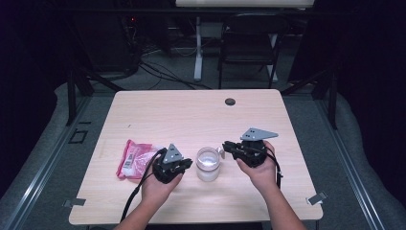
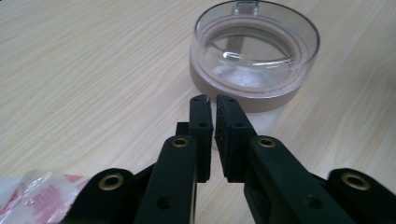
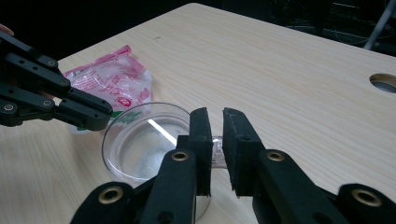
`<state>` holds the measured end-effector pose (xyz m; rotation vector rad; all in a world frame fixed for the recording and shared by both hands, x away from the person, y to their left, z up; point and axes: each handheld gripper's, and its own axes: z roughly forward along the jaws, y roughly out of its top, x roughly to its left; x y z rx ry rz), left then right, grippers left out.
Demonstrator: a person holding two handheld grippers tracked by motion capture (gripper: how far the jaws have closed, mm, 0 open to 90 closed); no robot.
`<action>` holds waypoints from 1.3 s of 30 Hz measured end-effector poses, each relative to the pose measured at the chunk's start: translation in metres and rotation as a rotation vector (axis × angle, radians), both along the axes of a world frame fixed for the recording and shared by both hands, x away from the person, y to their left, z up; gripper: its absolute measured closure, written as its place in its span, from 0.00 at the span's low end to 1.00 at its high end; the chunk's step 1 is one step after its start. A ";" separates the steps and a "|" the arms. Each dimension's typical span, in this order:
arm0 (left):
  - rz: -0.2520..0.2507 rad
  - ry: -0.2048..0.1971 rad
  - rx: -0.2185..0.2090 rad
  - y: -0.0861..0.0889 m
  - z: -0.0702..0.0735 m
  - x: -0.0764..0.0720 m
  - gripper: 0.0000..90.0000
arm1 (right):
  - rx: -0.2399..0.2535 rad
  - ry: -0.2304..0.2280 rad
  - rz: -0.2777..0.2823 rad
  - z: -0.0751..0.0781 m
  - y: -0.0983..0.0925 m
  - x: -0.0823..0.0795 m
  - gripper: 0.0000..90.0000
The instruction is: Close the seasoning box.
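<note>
A clear round jar (image 1: 208, 164) with a clear lid stands near the table's front edge, between my two grippers. A little white powder lies inside the jar (image 2: 254, 56). My left gripper (image 1: 188, 164) rests just left of it, pointing at it; its jaws (image 2: 211, 99) stand a hairline apart with nothing between them. My right gripper (image 1: 225, 145) comes in from the right at lid height. Its jaws (image 3: 215, 112) show a narrow gap, and the lid's small clear tab (image 3: 218, 151) lies in that gap. The jar (image 3: 140, 149) sits just beyond them.
A pink and white plastic bag (image 1: 134, 158) lies flat on the table (image 1: 191, 115), left of my left hand. A round cable hole (image 1: 230, 101) is near the table's far edge. A black chair (image 1: 249, 43) stands behind the table.
</note>
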<state>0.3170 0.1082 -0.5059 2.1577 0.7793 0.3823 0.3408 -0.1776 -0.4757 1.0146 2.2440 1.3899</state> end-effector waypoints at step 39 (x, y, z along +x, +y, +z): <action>0.233 -0.071 0.001 0.107 -0.006 -0.006 0.54 | -0.025 -0.017 0.007 0.002 0.007 -0.003 0.69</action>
